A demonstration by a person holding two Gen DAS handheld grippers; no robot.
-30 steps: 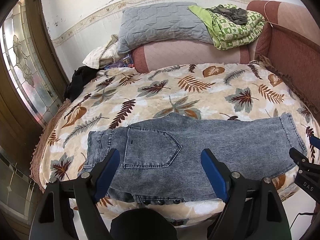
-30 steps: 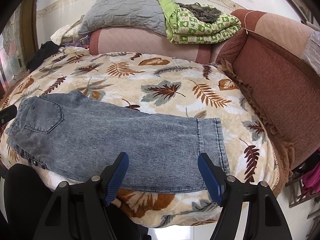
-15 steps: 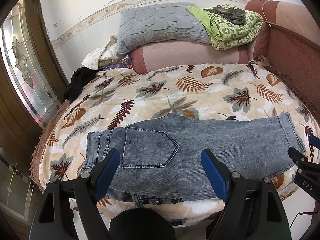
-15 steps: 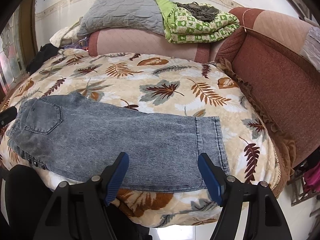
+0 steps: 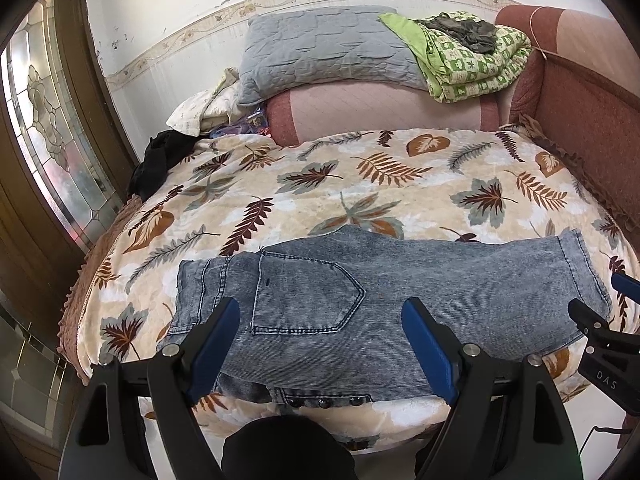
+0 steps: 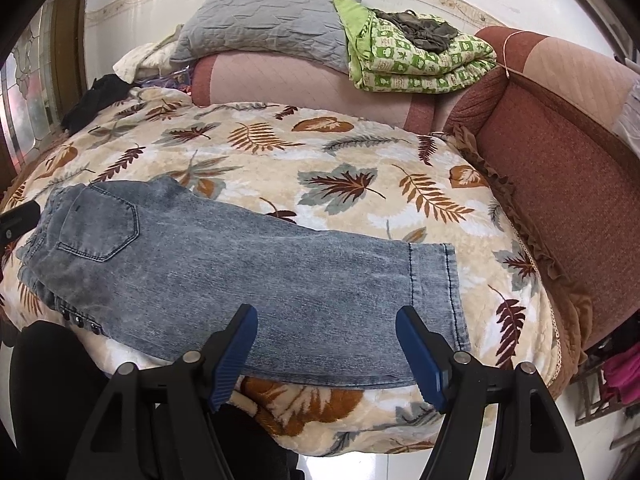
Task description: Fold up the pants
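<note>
Grey-blue denim pants [image 5: 400, 300] lie flat along the near edge of a bed, one leg laid over the other, waistband at the left, cuffs at the right. A back pocket [image 5: 304, 296] faces up. My left gripper [image 5: 320, 316] hovers open over the waist end, nothing between its blue pads. In the right wrist view the same pants [image 6: 248, 276] stretch from left to the cuff [image 6: 436, 292]. My right gripper [image 6: 326, 324] is open above the lower leg near the cuff, holding nothing. Its tip shows at the right edge of the left wrist view.
The bed carries a leaf-print blanket [image 5: 360, 184]. At its head sit a pink bolster [image 5: 380, 116], a grey pillow [image 5: 320, 52] and a folded green quilt [image 5: 472, 60]. A padded red-brown side rail [image 6: 560, 184] runs along the right. A stained-glass door [image 5: 44, 128] stands left.
</note>
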